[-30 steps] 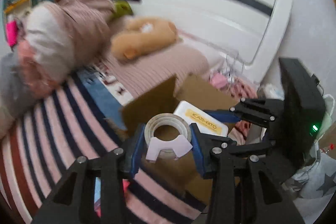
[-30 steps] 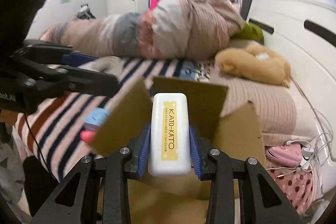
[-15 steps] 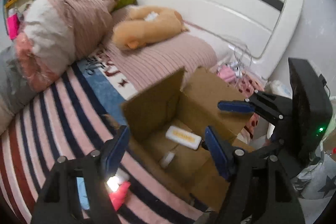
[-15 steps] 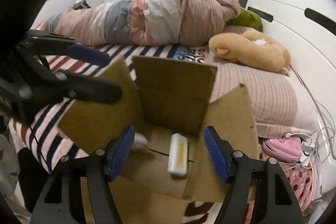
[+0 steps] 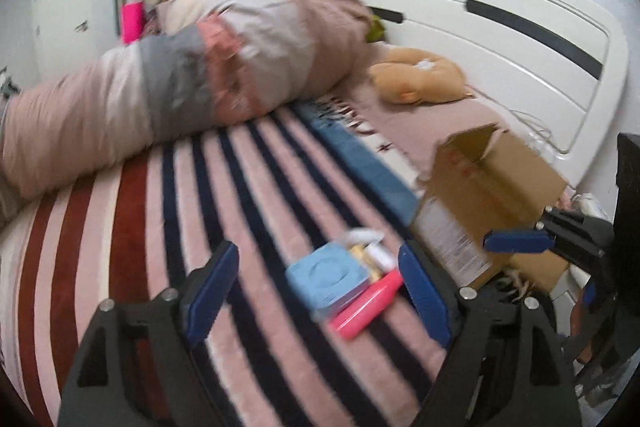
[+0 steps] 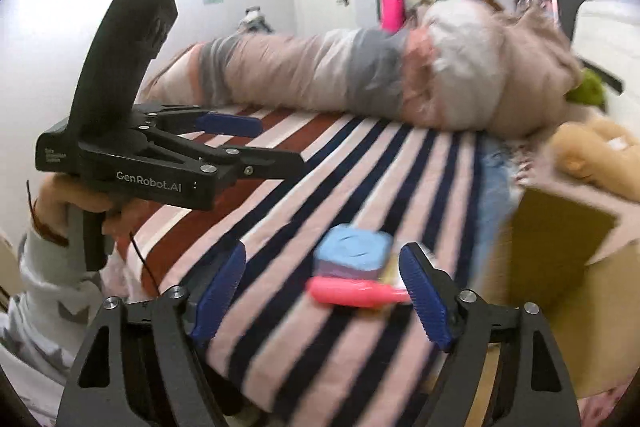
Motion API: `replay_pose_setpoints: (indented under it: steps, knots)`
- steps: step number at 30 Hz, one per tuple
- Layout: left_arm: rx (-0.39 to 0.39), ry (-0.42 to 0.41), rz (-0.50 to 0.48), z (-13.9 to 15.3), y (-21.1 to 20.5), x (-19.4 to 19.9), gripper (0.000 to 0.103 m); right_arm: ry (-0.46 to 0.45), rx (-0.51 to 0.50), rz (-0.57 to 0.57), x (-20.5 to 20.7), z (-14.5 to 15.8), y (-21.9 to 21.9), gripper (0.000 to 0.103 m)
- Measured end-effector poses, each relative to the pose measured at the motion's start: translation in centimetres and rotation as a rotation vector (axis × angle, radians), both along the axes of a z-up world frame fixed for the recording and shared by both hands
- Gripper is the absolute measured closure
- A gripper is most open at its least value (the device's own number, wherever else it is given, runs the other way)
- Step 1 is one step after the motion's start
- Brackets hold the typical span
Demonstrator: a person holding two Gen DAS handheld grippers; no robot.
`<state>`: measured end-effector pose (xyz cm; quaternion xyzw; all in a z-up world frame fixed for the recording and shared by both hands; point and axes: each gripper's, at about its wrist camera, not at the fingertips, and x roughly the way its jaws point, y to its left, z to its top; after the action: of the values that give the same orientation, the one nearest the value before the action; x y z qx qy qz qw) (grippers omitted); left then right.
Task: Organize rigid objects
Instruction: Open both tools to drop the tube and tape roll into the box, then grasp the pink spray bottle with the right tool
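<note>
Even indoor light, no glare; heavy motion blur on rolled pink-grey duvet point(image 5: 192, 75), fisheye bend w/ dark corners.

My bed point(image 5: 120, 227) wears a striped blanket. On it lie a blue box point(image 5: 326, 277), a pink tube point(image 5: 366, 305) touching it, a cardboard box point(image 5: 488, 195), rolled bedding point(image 5: 180, 87) and a plush toy point(image 5: 420, 77).

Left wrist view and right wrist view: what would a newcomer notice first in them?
First, the little heap on the striped blanket: a light blue box with a pink tube against it, lying between the open left gripper fingers. Right of it stands the open cardboard box, and the right gripper is open too.
</note>
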<state>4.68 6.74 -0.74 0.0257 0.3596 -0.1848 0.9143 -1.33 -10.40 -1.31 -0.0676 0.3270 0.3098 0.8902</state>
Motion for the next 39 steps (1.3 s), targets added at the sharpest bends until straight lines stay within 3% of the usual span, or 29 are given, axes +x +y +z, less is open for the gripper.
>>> replay_pose_setpoints:
  steps: [3,6,10,16,17,18,19,21,25,27,29,31,35,39]
  knots:
    - [-0.013,0.030,0.028,-2.8,2.3,-0.2,0.023,0.111,-0.003,-0.007,0.9,-3.9,2.4,0.026]
    - [-0.026,0.053,0.040,-5.3,3.6,-0.3,0.023,0.212,0.002,-0.086,2.3,-7.8,2.8,0.026]
    - [-0.051,0.081,0.045,-7.6,4.5,-0.4,0.023,0.353,0.110,-0.225,4.9,-12.7,1.3,0.026]
    - [-0.050,0.100,0.066,-9.1,5.2,0.5,0.023,0.371,0.266,-0.305,7.8,-14.5,0.2,0.030]
    - [-0.048,0.096,0.066,-9.2,5.2,0.4,0.023,0.374,0.285,-0.321,8.1,-14.7,0.0,0.034]
    - [-0.057,0.096,0.062,-9.2,5.3,0.4,0.023,0.381,0.287,-0.338,8.3,-15.0,0.1,0.051]
    - [-0.067,0.098,0.061,-9.2,5.3,0.3,0.023,0.395,0.269,-0.363,8.5,-15.3,0.1,0.060]
    - [-0.082,0.096,0.059,-9.1,5.4,0.2,0.023,0.415,0.280,-0.373,8.6,-15.5,0.2,0.061]
    - [-0.094,0.085,0.055,-8.4,5.6,-0.3,0.023,0.335,0.203,-0.307,7.1,-13.1,1.1,0.076]
    - [-0.100,0.075,0.056,-8.0,5.7,-0.6,0.023,0.293,0.148,-0.241,6.0,-11.2,1.9,0.076]
    - [-0.097,0.069,0.063,-7.7,5.8,-1.0,0.023,0.278,0.026,-0.178,5.6,-9.8,3.0,0.076]
    - [-0.094,0.067,0.066,-7.6,6.1,-1.2,0.023,0.288,-0.046,-0.128,5.9,-9.9,4.1,0.076]
    - [-0.087,0.075,0.122,-7.7,7.3,-1.9,0.023,0.334,-0.045,-0.007,7.2,-12.4,7.8,0.076]
    - [-0.049,0.122,0.180,-9.3,8.8,-2.4,0.023,0.275,-0.099,0.043,8.3,-13.7,11.1,0.076]
